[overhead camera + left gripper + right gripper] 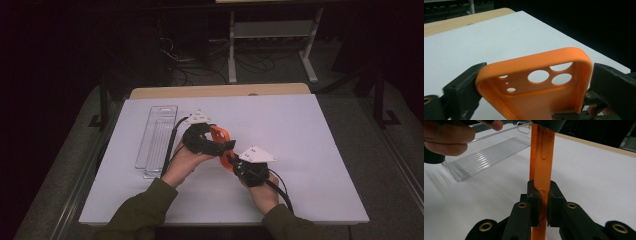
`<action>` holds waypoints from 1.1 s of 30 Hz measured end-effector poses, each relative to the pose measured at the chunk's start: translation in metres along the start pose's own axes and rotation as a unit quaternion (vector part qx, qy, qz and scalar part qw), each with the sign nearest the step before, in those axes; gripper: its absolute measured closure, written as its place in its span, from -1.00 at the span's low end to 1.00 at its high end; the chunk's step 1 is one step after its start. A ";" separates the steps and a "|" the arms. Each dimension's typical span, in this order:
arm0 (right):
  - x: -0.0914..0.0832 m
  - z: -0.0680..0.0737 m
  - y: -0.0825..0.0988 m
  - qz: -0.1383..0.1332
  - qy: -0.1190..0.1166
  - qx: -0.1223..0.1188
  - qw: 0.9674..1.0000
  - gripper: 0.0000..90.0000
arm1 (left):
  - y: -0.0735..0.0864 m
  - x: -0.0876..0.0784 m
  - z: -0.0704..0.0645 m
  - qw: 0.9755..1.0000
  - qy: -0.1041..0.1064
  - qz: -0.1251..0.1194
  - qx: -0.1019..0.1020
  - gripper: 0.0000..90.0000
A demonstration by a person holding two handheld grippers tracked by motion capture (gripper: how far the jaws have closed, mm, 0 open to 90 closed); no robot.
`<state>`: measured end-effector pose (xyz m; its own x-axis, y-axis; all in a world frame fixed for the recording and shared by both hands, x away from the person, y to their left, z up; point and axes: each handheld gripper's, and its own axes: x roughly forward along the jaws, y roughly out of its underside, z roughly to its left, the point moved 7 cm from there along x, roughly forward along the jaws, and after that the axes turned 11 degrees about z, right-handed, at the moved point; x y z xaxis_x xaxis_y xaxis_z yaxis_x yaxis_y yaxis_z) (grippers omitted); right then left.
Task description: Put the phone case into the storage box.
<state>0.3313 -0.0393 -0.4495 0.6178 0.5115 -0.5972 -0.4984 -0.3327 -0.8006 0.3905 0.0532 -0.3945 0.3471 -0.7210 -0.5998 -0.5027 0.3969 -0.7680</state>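
Orange phone case [534, 82] pinched at one edge by right claw [543, 205]; left claw [534, 75] straddles its width, left pad touching, right pad just clear. Close squarely before right releases.

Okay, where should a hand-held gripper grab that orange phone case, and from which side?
Grip the orange phone case across its width, on the two long raised side walls, coming in from the open camera-hole end. Those walls are stiff and parallel, so the pads sit flat on them. The thin back panel would likely flex, and the right hand-held gripper already pinches one edge.
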 end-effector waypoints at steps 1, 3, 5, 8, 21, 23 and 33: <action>0.000 0.000 0.000 0.001 0.000 -0.001 1.000 0.82 | 0.000 0.000 0.000 1.000 0.001 0.000 -0.001 -0.92; 0.000 0.000 0.001 0.002 0.003 -0.003 1.000 0.82 | 0.000 -0.001 0.001 1.000 -0.003 0.001 0.002 -0.90; 0.001 -0.001 0.001 0.003 0.004 -0.005 1.000 0.82 | 0.000 -0.001 0.001 1.000 -0.005 0.001 0.002 -0.87; 0.001 0.000 0.001 0.003 0.003 -0.006 1.000 0.82 | 0.001 -0.001 0.002 1.000 -0.007 0.001 0.000 -0.85; 0.000 0.000 0.001 0.002 0.007 -0.011 1.000 0.82 | 0.000 -0.003 0.002 1.000 -0.008 -0.006 -0.001 -0.73; 0.000 0.000 0.001 0.003 0.006 -0.010 1.000 0.81 | -0.001 -0.004 0.001 1.000 -0.010 -0.007 0.003 -0.72; 0.001 0.001 0.002 0.009 0.001 -0.009 1.000 0.78 | -0.001 -0.005 0.000 1.000 -0.006 0.001 0.012 -0.68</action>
<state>0.3299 -0.0384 -0.4516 0.6103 0.5040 -0.6111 -0.4977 -0.3562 -0.7908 0.3897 0.0565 -0.3908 0.3555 -0.7138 -0.6035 -0.4836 0.4120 -0.7722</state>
